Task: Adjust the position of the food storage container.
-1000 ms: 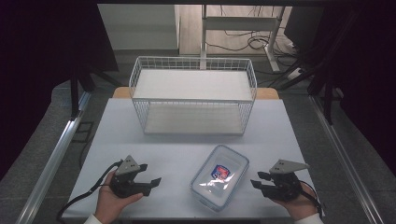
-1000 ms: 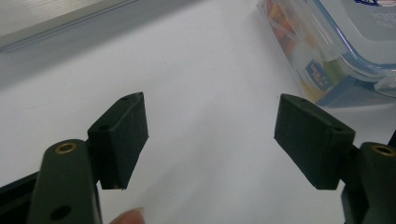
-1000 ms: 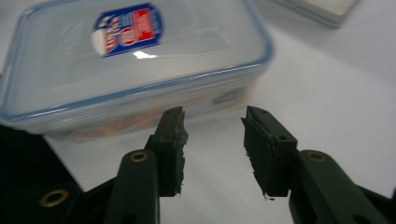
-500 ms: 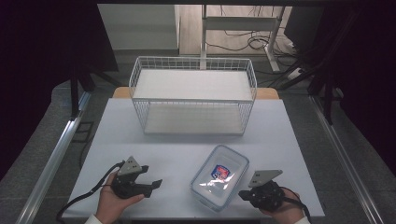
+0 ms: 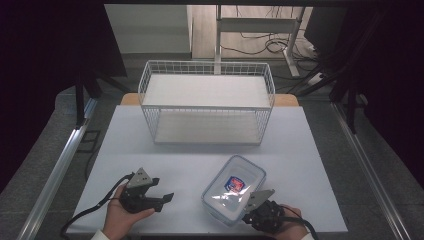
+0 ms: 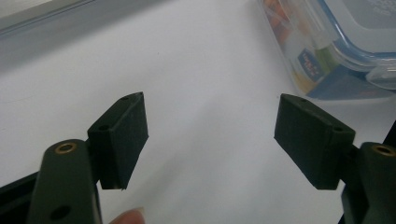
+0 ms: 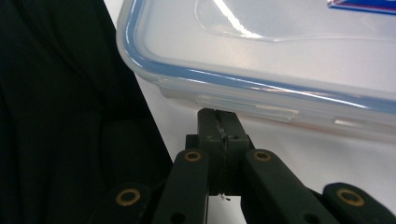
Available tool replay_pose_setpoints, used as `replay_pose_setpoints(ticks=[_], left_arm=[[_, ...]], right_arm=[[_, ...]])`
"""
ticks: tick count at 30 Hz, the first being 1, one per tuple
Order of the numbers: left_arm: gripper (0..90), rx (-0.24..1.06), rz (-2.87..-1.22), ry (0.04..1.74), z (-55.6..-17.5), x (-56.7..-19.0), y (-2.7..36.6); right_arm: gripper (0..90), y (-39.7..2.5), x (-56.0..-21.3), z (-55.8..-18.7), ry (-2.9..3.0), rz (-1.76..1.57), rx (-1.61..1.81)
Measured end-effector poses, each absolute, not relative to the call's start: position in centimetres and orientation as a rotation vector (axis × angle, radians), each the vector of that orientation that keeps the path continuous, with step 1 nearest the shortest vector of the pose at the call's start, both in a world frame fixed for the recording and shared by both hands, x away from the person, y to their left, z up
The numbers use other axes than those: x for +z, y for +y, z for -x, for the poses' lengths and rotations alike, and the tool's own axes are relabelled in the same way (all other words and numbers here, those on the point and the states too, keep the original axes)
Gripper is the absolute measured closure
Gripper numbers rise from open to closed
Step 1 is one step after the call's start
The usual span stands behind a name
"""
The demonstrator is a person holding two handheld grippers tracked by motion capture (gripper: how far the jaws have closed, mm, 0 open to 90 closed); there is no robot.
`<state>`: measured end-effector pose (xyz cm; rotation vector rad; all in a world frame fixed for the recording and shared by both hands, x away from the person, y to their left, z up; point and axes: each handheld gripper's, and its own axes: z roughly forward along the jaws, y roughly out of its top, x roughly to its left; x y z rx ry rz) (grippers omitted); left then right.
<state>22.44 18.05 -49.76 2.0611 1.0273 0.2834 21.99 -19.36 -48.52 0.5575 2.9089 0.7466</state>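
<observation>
Here the white table (image 5: 200, 165) carries a white wire basket (image 5: 207, 102) at the middle of its far edge, standing upright with its long side along that edge. Nearer the person, toward the near right corner, lies a clear plastic food container (image 5: 234, 189) with a blue-rimmed snap lid and a red and blue label on top; it sits flat on the table, turned at an angle to the edges.

The left claw (image 5: 167, 197) is held in the person's left hand (image 5: 120, 217) close to the near left corner, its jaws pointing toward the container but well apart from it. In the left gripper view its two black pads (image 6: 123, 137) stand wide apart with bare table between them, so the left claw (image 6: 210, 135) is open and holds nothing; the container (image 6: 336, 42) shows at the upper right of that view, with colourful packets visible through its wall.

The right claw (image 5: 248, 216) is held in the person's right hand (image 5: 287, 227) at the near edge, right against the container's near corner. In the right gripper view the right claw (image 7: 219, 130) has its jaws pressed together with nothing between them, and their tips sit just under the rim of the container (image 7: 280, 56), beside a lid latch. Whether the tips actually touch the plastic I cannot tell.
</observation>
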Motion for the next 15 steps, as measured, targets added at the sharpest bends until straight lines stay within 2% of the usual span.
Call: replay_pose_setpoints(ticks=[8,15], left_arm=[[25.4,0.279,-2.061,1.032,-22.4,-49.8,18.0],[25.3,0.282,-2.06,1.036,-22.4,-49.7,18.1]], right_arm=[[88.8,-17.3,-49.0,-21.7,2.908,-0.564,0.772],[88.8,-13.8,-50.1,-21.1,2.875,-0.598,0.803]])
